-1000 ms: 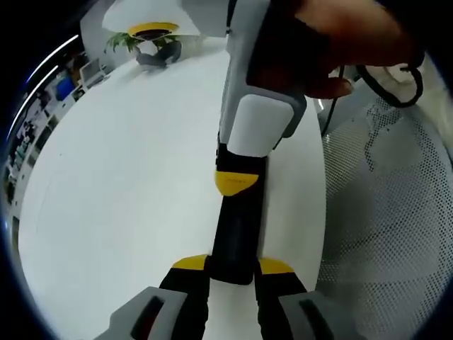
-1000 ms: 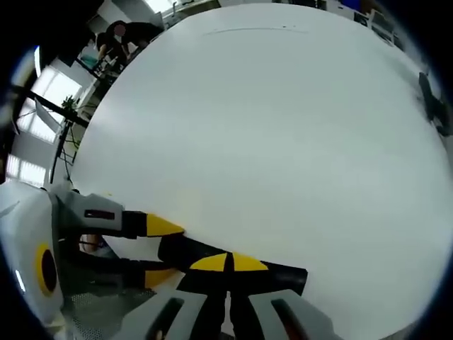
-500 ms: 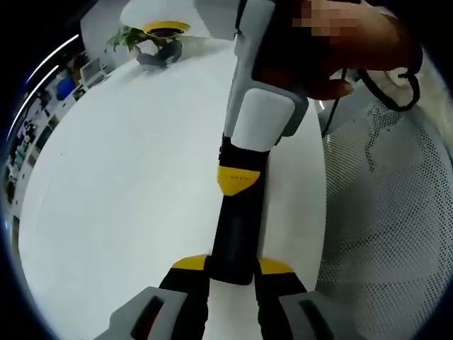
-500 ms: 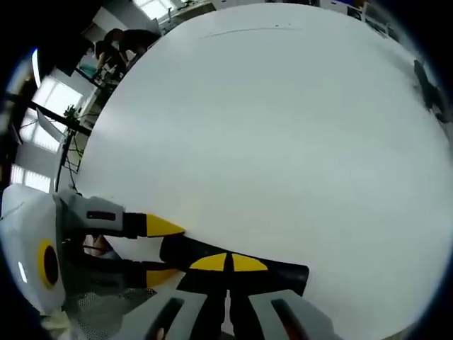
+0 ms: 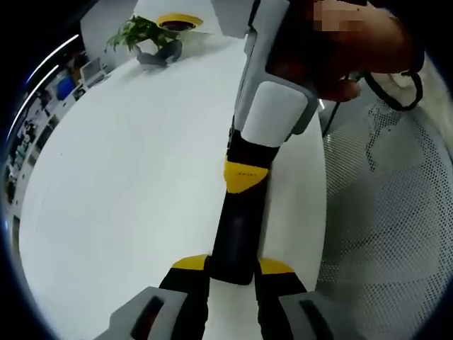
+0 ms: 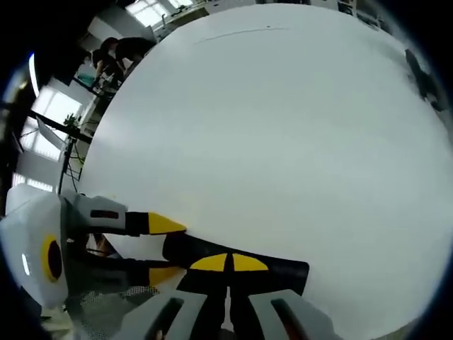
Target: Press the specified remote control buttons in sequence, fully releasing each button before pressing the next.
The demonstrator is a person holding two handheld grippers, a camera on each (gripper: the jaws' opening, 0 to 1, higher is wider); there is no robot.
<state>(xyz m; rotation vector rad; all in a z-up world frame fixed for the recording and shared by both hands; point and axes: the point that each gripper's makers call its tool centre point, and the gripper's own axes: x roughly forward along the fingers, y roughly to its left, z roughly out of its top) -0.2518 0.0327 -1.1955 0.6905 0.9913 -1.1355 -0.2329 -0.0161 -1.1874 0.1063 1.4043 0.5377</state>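
Left gripper view: the left gripper point(image 5: 232, 266) has its yellow-tipped jaws clamped on the near end of a long black remote control point(image 5: 237, 230), which lies on the white table point(image 5: 127, 184) near its edge. The right gripper point(image 5: 245, 175), held by a hand point(image 5: 354, 49), has its tip on the remote's far end. A potted green plant point(image 5: 145, 37) stands far off. Right gripper view: the right gripper's point(image 6: 228, 263) jaws are together, resting on the remote point(image 6: 283, 273); the left gripper point(image 6: 159, 248) grips it from the left.
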